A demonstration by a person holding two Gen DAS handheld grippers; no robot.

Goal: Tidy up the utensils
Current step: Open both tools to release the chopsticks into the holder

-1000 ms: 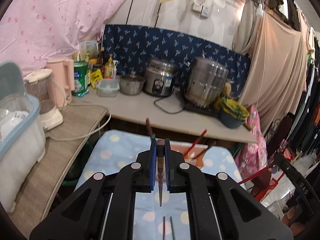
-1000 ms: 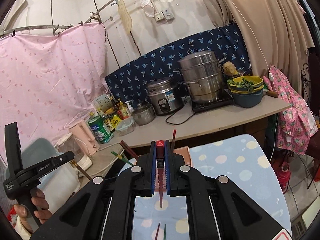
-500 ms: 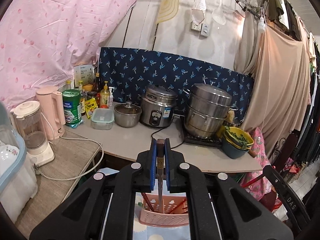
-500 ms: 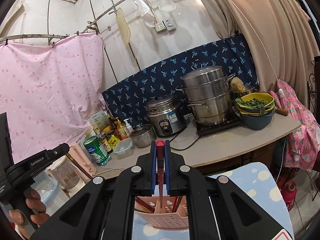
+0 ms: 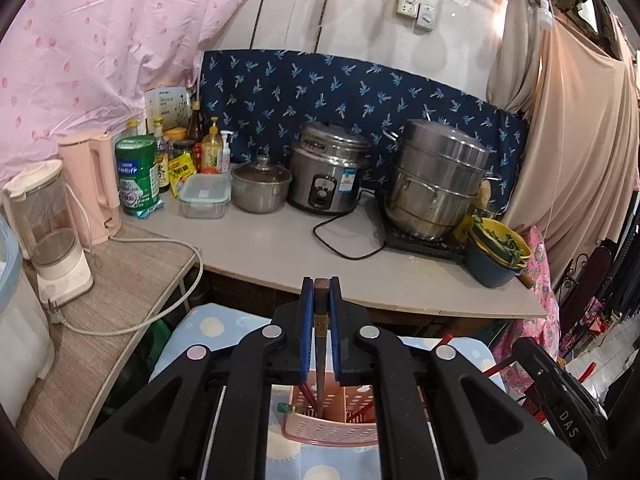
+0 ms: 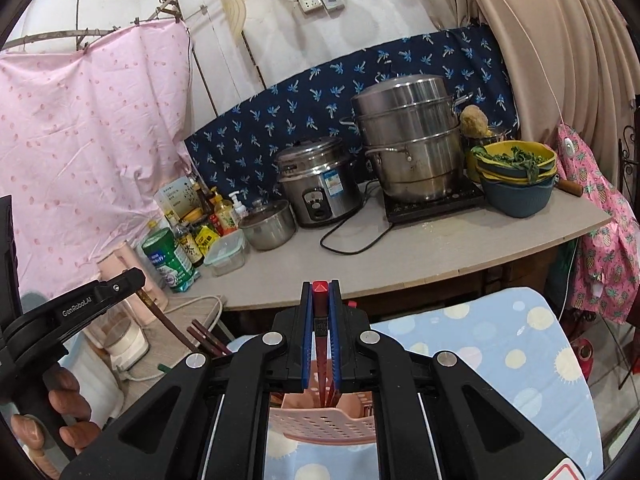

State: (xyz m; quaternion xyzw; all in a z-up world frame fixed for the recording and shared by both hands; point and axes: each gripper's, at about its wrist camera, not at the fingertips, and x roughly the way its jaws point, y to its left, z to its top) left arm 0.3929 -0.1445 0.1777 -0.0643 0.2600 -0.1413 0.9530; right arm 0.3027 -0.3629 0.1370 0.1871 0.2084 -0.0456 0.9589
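Note:
In the left wrist view my left gripper [image 5: 320,304] is shut on a dark brown chopstick [image 5: 320,344] that hangs tip-down into a pink perforated utensil basket [image 5: 332,432]. The basket stands on a blue dotted cloth [image 5: 192,336] and holds several red and brown chopsticks. In the right wrist view my right gripper [image 6: 320,308] is shut on a red chopstick [image 6: 320,344] whose tip hangs into the same pink basket [image 6: 324,424]. The left gripper's body [image 6: 76,312] and the hand holding it show at the left edge there.
Behind the cloth runs a grey counter [image 5: 280,248] with a rice cooker [image 5: 326,176], a steel steamer pot [image 5: 436,184], bowls of greens [image 5: 496,252], bottles and a green can [image 5: 136,176]. A blender [image 5: 48,232] and a pink kettle [image 5: 94,184] stand on a wooden side table.
Both grippers have moved forward toward the counter and sunk a little. The pink basket has come under both chopstick tips, which now hang inside it.

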